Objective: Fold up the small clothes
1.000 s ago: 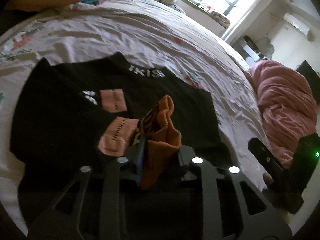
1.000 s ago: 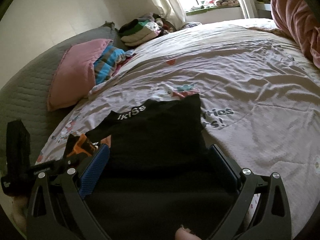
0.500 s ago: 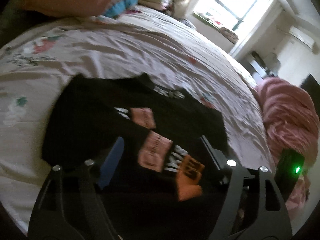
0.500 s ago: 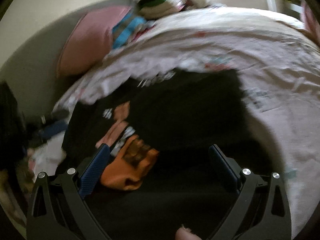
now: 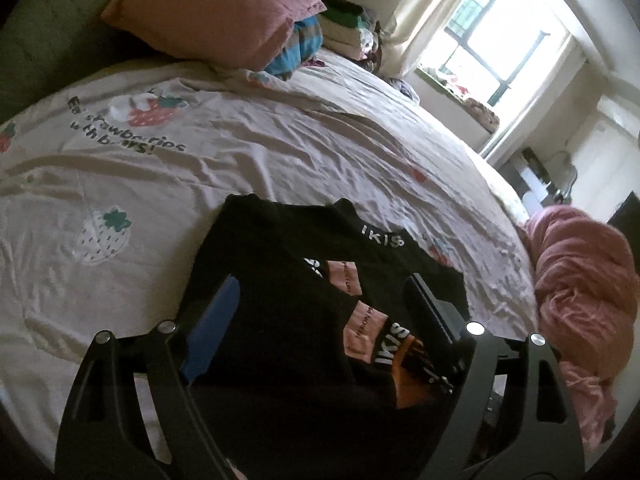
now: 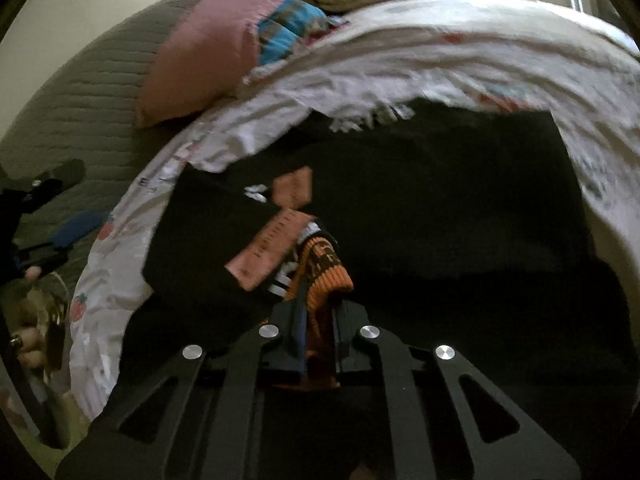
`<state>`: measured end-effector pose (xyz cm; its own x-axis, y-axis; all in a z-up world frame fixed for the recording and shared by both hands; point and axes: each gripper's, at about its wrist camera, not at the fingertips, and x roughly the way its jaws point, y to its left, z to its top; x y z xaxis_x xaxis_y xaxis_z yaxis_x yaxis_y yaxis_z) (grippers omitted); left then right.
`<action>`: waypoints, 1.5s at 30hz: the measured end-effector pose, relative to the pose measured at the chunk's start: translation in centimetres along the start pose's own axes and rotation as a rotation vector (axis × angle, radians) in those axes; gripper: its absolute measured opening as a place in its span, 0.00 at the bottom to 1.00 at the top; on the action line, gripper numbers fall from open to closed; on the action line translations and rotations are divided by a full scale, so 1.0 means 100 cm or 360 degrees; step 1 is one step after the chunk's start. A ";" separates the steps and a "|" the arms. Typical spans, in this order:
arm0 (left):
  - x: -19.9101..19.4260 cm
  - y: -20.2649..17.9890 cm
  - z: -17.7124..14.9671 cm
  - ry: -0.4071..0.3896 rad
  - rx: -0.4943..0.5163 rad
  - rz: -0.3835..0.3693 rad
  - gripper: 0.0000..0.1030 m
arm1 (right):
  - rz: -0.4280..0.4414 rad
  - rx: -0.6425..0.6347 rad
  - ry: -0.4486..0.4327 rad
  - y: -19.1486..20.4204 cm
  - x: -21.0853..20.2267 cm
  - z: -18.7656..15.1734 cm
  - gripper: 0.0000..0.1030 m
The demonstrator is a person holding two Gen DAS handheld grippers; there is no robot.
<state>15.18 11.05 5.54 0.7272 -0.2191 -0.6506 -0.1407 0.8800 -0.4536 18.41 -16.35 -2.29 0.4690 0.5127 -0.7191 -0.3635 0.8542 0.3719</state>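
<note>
Garment under work: a black sweater (image 5: 304, 280) lying partly folded on the bed sheet (image 5: 120, 168), near the bed's front edge, with one sleeve laid across its body and the orange cuff (image 6: 324, 268) towards the near side.

Right gripper (image 6: 318, 320): jaws have just closed and now pinch the orange cuff, cloth bunched between the pads.

Left gripper (image 5: 320, 312): jaws have just opened and stand wide over the sweater, nothing between them; the cuff lies just beside its right finger.

Assessment: the cuff appears to be changing hands.

Recommended handling: carry the cuff low and flat, drawing the sleeve straight along the body so no slack bunches beneath. Use the free left gripper to pin the sweater near the shoulder so the fold line stays put. Release only once the sleeve lies flat.
</note>
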 end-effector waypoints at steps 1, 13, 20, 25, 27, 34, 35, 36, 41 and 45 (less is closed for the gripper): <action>-0.002 0.003 0.001 -0.0007 -0.0006 0.0017 0.75 | 0.0012 -0.0044 -0.0024 0.006 -0.004 0.004 0.08; -0.011 0.020 0.006 -0.0049 -0.0075 0.0077 0.76 | 0.0039 -0.0393 -0.0311 0.047 -0.062 0.081 0.07; -0.003 0.015 0.003 -0.0030 -0.0023 0.0106 0.78 | -0.0093 -0.0375 -0.0416 0.019 -0.080 0.098 0.07; 0.010 0.008 -0.003 0.0007 0.0035 0.0147 0.78 | -0.0171 -0.0293 -0.0407 -0.010 -0.076 0.092 0.07; 0.017 0.004 -0.006 0.0030 0.0062 0.0158 0.78 | -0.0195 -0.0265 -0.0395 -0.020 -0.073 0.088 0.07; 0.034 -0.009 -0.017 0.0085 0.0155 0.0195 0.78 | -0.0255 -0.0235 -0.0371 -0.032 -0.063 0.077 0.07; 0.036 -0.010 -0.018 0.0091 0.0169 0.0197 0.78 | -0.0261 -0.0234 -0.0367 -0.033 -0.062 0.076 0.07; 0.038 -0.012 -0.019 0.0094 0.0179 0.0200 0.78 | -0.0271 -0.0232 -0.0361 -0.034 -0.061 0.075 0.07; 0.046 -0.018 -0.023 0.0118 0.0220 0.0215 0.78 | -0.0301 -0.0212 -0.0341 -0.041 -0.056 0.071 0.07; 0.051 -0.019 -0.026 0.0137 0.0241 0.0228 0.78 | -0.0319 -0.0200 -0.0333 -0.045 -0.055 0.068 0.07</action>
<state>17.41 7.14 1.49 0.6461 -0.1169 -0.7542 -0.1309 0.9566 -0.2604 22.96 -22.37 3.97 0.6920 0.3528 -0.6298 -0.3375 0.9293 0.1498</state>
